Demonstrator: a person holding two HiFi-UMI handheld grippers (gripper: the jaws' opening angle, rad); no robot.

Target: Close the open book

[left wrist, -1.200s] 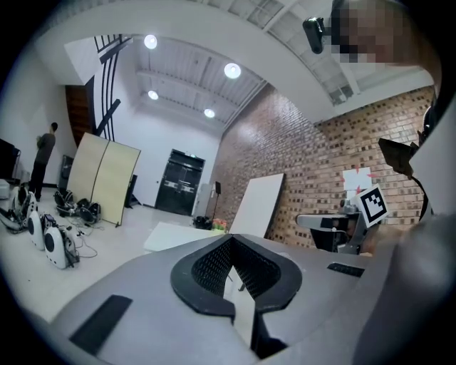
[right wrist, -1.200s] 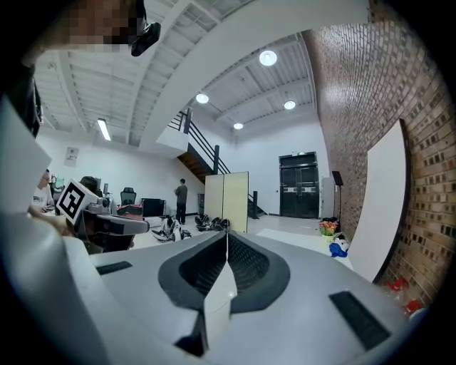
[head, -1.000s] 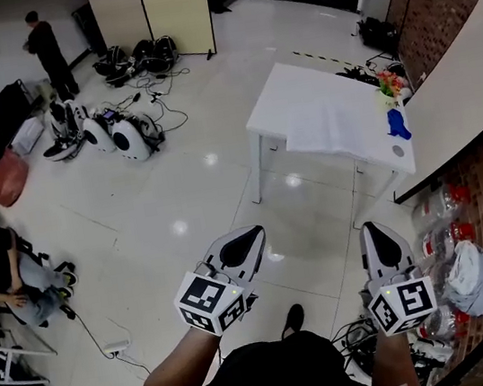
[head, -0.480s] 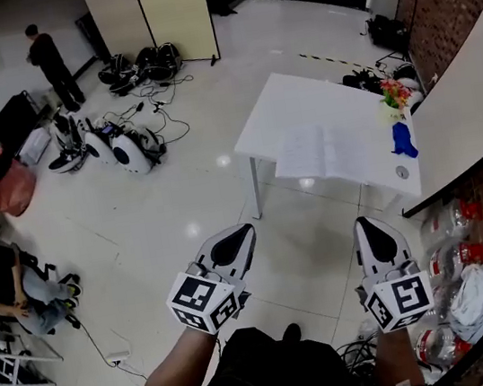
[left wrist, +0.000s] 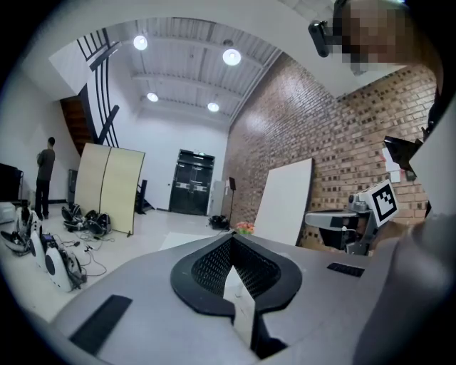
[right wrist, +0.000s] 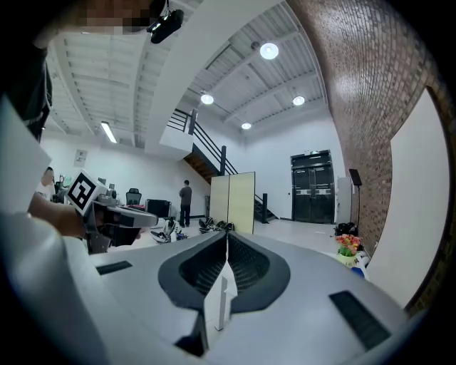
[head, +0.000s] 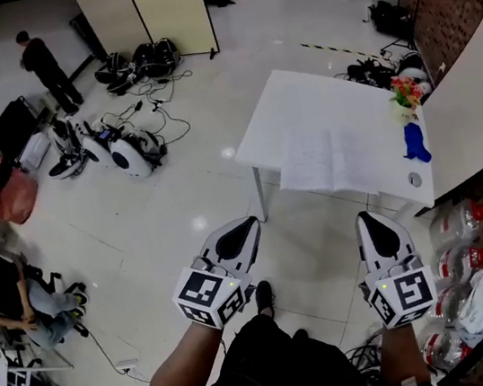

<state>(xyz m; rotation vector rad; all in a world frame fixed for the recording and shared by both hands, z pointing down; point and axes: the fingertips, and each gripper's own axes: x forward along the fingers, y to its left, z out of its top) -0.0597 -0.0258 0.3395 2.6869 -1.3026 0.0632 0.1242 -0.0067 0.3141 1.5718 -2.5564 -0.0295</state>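
Note:
The open book (head: 331, 161) lies flat with white pages up near the front edge of a white table (head: 300, 101), some way ahead of me across the floor. My left gripper (head: 242, 228) and right gripper (head: 372, 219) are held side by side at waist height, pointing toward the table and well short of it. Both are shut with nothing between the jaws. In the left gripper view the left gripper (left wrist: 230, 241) shows its jaws meeting at the tip. The right gripper (right wrist: 226, 237) looks the same in its own view.
A flower bunch (head: 405, 91), a blue object (head: 415, 142) and a small round thing (head: 415, 178) sit on the table's right end. A white board (head: 473, 105) leans on the brick wall. Bags and bottles (head: 470, 288) lie at right; equipment and cables (head: 120, 143) at left.
I have walked toward the table: it and the book sit closer and lower in the head view. Both grippers travelled along, still shut and side by side.

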